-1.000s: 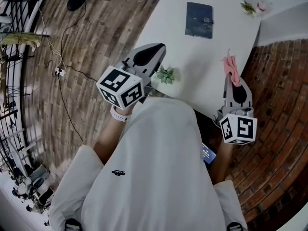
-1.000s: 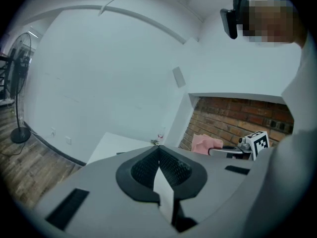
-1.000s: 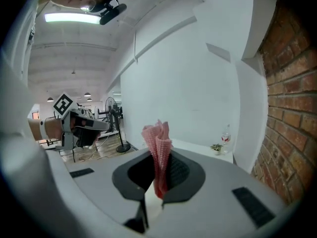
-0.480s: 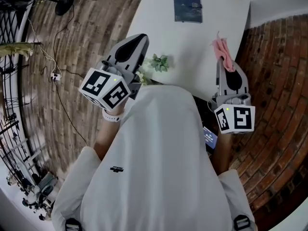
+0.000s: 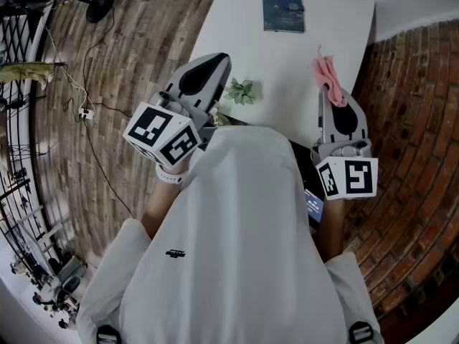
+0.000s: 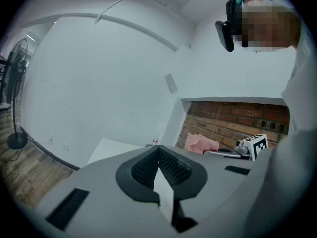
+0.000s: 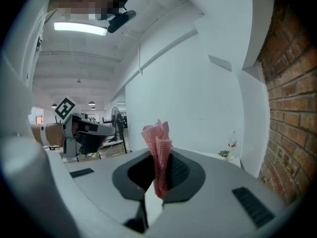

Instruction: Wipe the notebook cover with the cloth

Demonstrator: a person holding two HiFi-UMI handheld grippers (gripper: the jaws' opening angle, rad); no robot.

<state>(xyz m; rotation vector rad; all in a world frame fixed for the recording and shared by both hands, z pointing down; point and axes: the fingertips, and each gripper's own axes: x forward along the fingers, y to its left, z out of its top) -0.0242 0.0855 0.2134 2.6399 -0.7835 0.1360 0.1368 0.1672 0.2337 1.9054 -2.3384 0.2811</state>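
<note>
Wiping has not begun: the right gripper [image 7: 159,180] clenches the cloth [image 7: 157,138] well short of the notebook [image 5: 283,8]; the left gripper [image 6: 159,157] is closed, empty.

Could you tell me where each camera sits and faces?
Head view: person's head, down onto white table, dark blue notebook; torso, left gripper, right gripper show.
Left gripper view: on left gripper, along its shut jaws toward white wall; sleeve at right.
Right gripper view: on right gripper, along jaws clamping pink textured cloth.
Shared: all three show that cloth.
</note>
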